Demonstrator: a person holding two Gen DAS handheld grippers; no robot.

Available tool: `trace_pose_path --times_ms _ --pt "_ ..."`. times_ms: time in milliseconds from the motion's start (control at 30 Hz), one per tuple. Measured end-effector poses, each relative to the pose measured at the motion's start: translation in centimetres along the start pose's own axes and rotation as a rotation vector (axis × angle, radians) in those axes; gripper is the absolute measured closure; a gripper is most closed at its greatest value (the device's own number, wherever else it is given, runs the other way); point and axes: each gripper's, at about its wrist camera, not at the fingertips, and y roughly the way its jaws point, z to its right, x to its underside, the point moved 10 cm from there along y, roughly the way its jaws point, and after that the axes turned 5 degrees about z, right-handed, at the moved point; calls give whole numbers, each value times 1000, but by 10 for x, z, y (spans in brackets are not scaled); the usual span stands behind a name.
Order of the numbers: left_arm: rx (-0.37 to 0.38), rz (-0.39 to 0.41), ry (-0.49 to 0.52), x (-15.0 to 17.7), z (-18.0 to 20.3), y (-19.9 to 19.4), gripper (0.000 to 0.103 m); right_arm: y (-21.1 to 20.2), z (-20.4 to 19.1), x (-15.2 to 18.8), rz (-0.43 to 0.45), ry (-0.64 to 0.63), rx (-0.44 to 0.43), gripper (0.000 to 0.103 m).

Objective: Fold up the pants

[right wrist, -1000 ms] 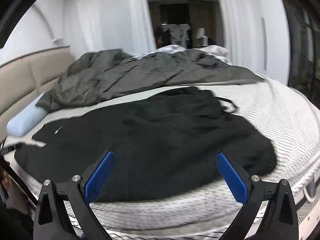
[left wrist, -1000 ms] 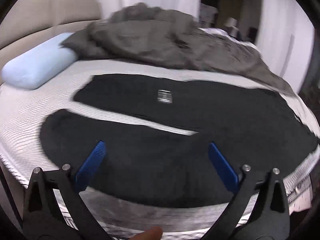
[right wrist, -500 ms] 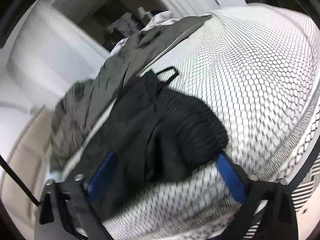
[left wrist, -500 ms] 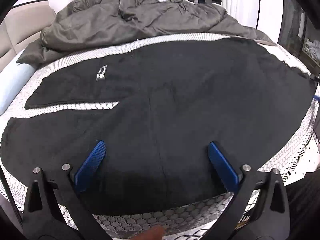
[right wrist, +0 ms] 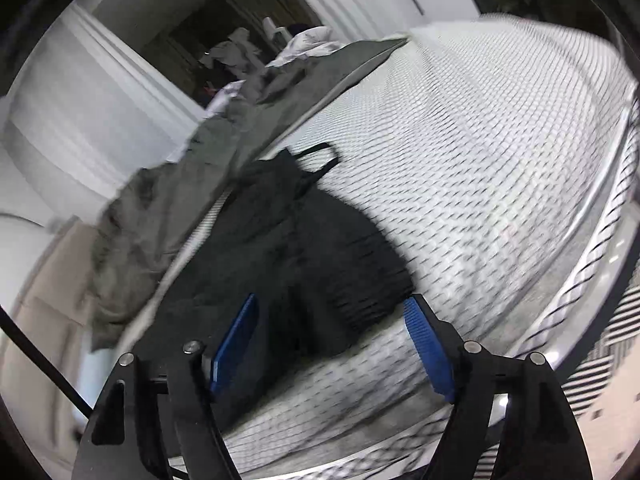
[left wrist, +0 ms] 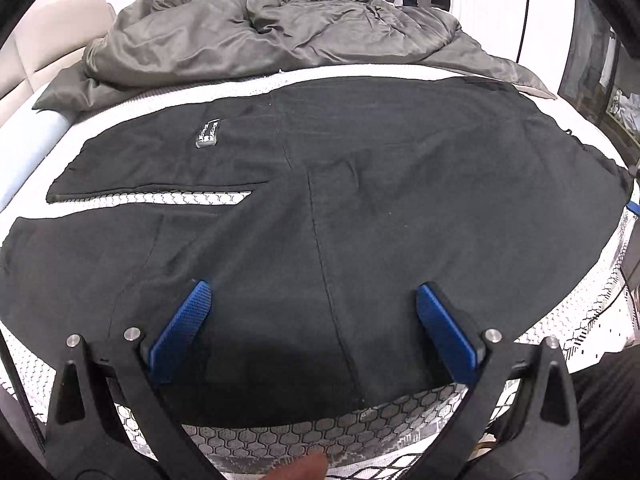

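hovering with its jaws spread wide and nothing between them, the left gripper (left wrist: 312, 320) now sits low over the near edge of the black pants (left wrist: 360, 208), roughly astride the centre seam; a second ago it looked across the bed from farther back and more to the leg side, so it has closed in on the seat area. the right gripper (right wrist: 332, 340) is also spread and empty, but its view has swung hard: from a level look over the whole garment to a tilted, motion-blurred close-up of the ribbed waistband (right wrist: 372, 280), with one pad over the dark cloth and the other over bare mattress (right wrist: 500, 140). a loose drawstring loop (right wrist: 320, 156) trails beyond it.

outward from there, the pants lie flat across the white honeycomb-patterned mattress, both legs running toward the pale blue pillow (left wrist: 36, 136), split by a thin wedge of bedding, label patch (left wrist: 208, 136) on the far leg. a rumpled grey duvet (left wrist: 260, 32) is heaped behind.

by my reading, both tools are settling onto grasp points along the near side, waist and seat, to lift that half over the far leg. nothing is pinched yet, so the fold has not begun.
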Motion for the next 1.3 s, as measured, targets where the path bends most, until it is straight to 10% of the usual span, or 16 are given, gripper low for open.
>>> trace_pose_path --times_ms 100,267,500,633,767,1000,1200,1300 --pt "0 1 -3 1 0 -2 1 21 -11 0 -46 16 -3 18" --pt "3 5 -19 2 -4 -4 1 43 -17 -11 -23 64 47 76" --pt "22 1 -44 6 -11 -5 1 -27 -20 -7 97 -160 -33 86" --pt "12 3 -65 6 -17 -8 1 -7 37 20 -13 -186 202 57" --pt "10 17 -109 7 -32 -18 1 -42 22 3 138 -220 255 20" --pt "-99 142 -337 -10 -151 -71 1 -75 -96 14 160 -309 -56 0" --pt "-254 53 -391 -12 -264 -57 1 -24 -167 69 1 -392 -207 0" --pt "-214 -40 -371 -18 -289 -31 4 -2 -191 99 -42 -400 -287 0"
